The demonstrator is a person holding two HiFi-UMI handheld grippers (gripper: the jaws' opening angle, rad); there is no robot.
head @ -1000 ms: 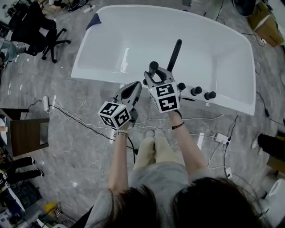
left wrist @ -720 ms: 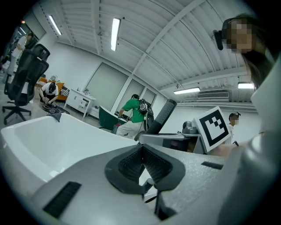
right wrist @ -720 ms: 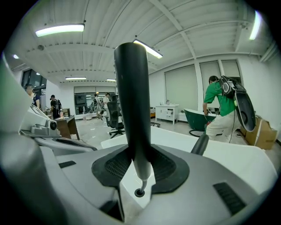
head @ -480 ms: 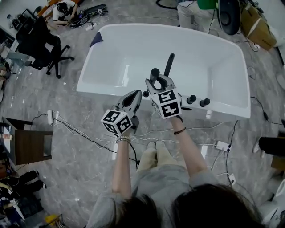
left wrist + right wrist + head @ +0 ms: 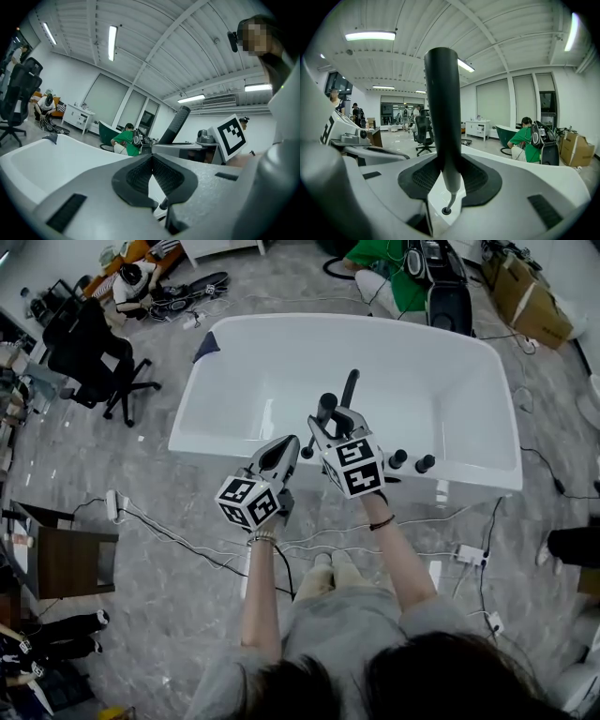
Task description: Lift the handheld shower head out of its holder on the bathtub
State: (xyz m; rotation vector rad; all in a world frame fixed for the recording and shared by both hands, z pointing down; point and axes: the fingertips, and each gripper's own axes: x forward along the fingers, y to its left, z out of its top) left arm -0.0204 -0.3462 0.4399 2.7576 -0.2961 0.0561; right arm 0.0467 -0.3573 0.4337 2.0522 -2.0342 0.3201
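The shower head (image 5: 440, 108) was pinched between the two pads of the right gripper (image 5: 450, 176), above the near rim of the bathtub (image 5: 202, 448). In the right gripper view its long axis stood almost upright, with the rounded black end pointing up and the paler narrow end pointing down. That lower end hung clear above a round holder hole (image 5: 446, 211) in the rim, and only a thin hose (image 5: 450, 201) joined the two. In the head view the shower head (image 5: 349, 390) ran away from the person, out over the white basin and leaning a little to the right. Two black knobs (image 5: 411, 461) sat on the rim just to the right of the right gripper (image 5: 333, 413).

The left gripper (image 5: 286, 444) was just beside it, on its left and a little nearer to the person. Its jaws were pressed together with nothing between them, as the left gripper (image 5: 152, 171) view showed. Both bare forearms reached forward side by side, with the marker cubes facing up towards the head camera.
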